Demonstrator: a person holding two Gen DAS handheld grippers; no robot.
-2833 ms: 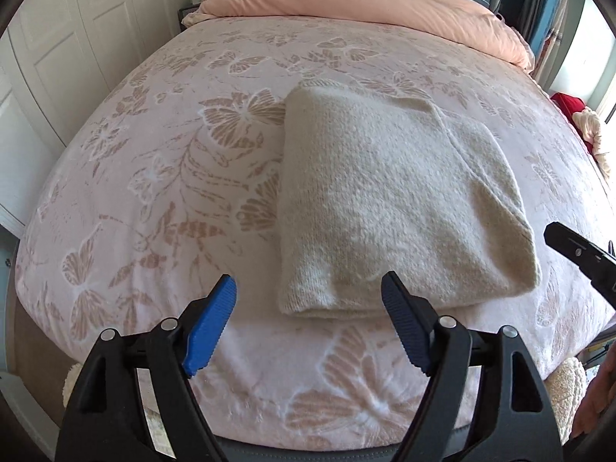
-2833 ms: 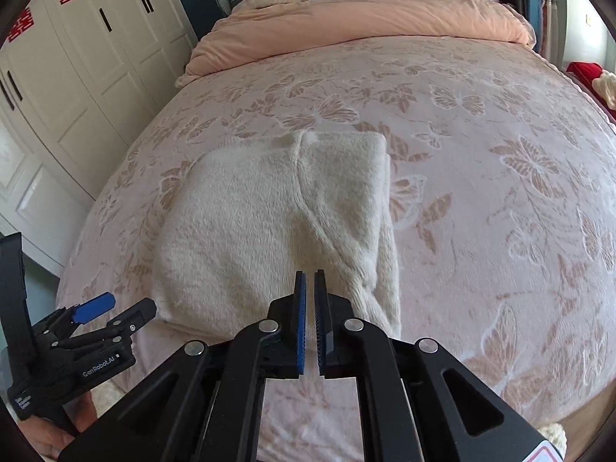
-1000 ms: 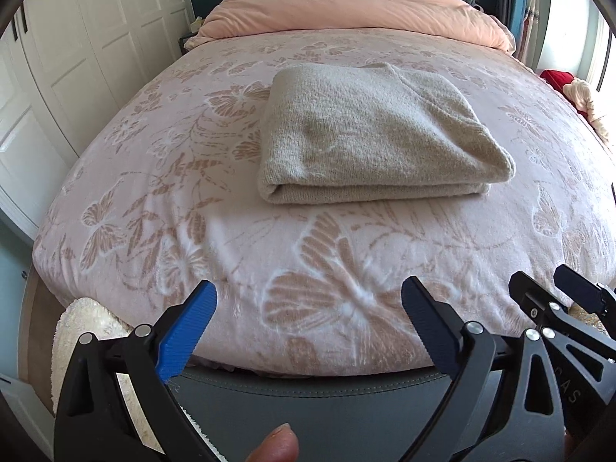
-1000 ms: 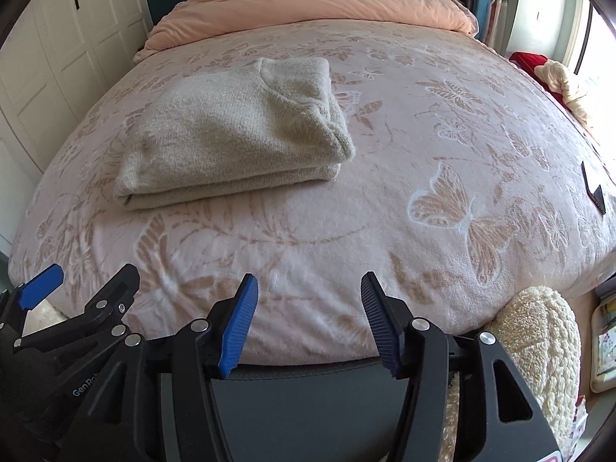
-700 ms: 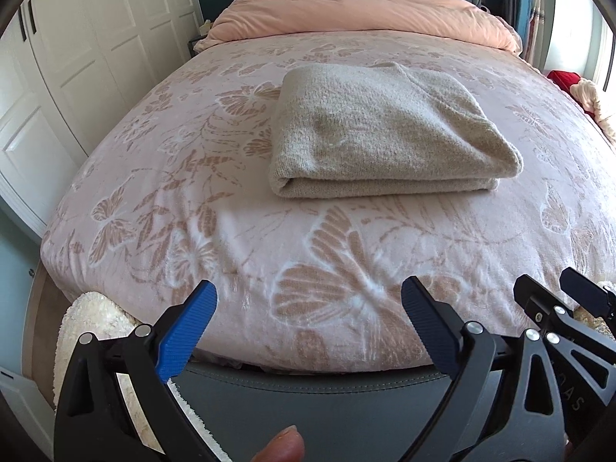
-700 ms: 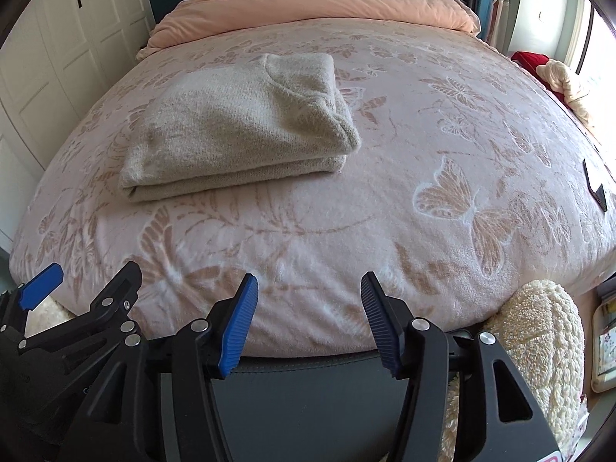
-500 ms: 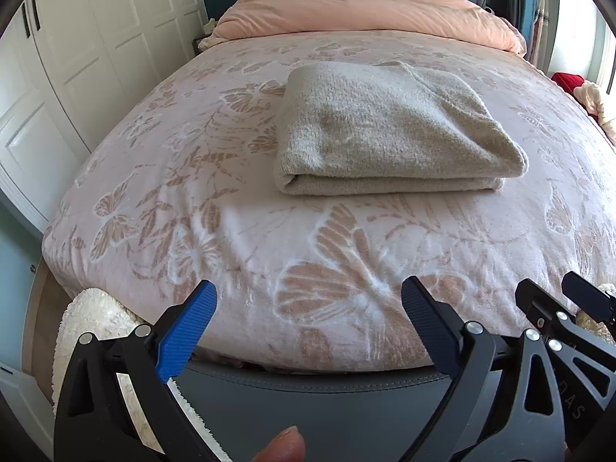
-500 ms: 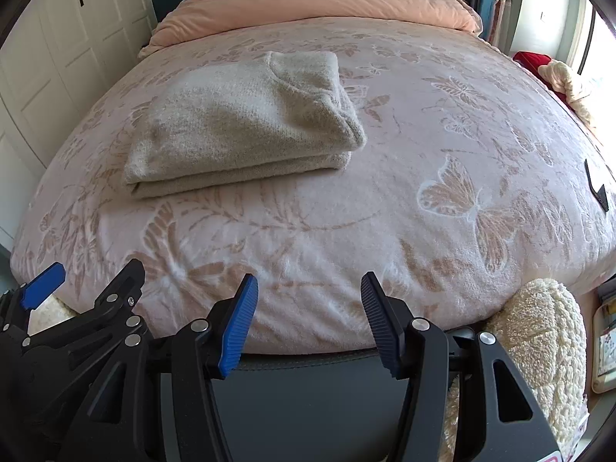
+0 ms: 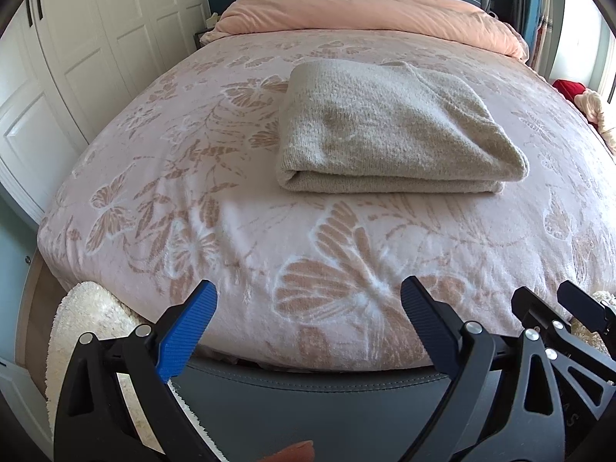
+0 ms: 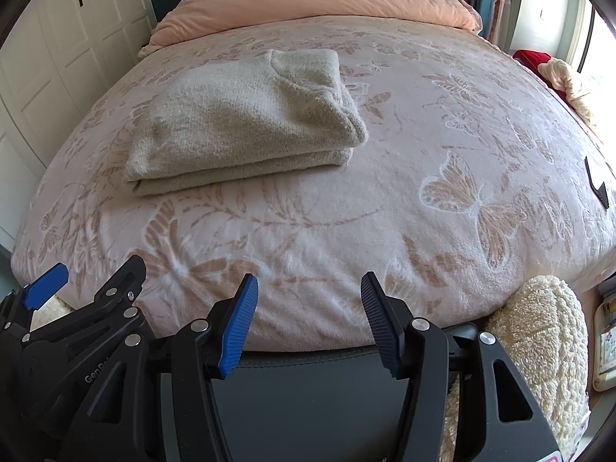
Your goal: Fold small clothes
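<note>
A beige knitted garment (image 9: 389,131) lies folded into a flat rectangle on the pink butterfly-patterned bedspread (image 9: 231,208); it also shows in the right wrist view (image 10: 246,119). My left gripper (image 9: 308,308) is open and empty, held back at the foot of the bed, well short of the garment. My right gripper (image 10: 308,300) is open and empty too, beside the left one, also at the bed's foot edge. The right gripper shows at the lower right of the left wrist view (image 9: 558,323). The left gripper shows at the lower left of the right wrist view (image 10: 84,281).
A peach duvet (image 9: 369,11) is bunched at the head of the bed. White wardrobe doors (image 9: 77,50) stand on the left. A cream fluffy rug (image 10: 539,346) lies by the bed's foot. A small dark object (image 10: 598,183) lies at the bedspread's right edge.
Both grippers have pulled back from the folded garment to the foot of the bed. The right gripper, shut 2.8 s ago, has opened. Over the last second they have drifted only slightly.
</note>
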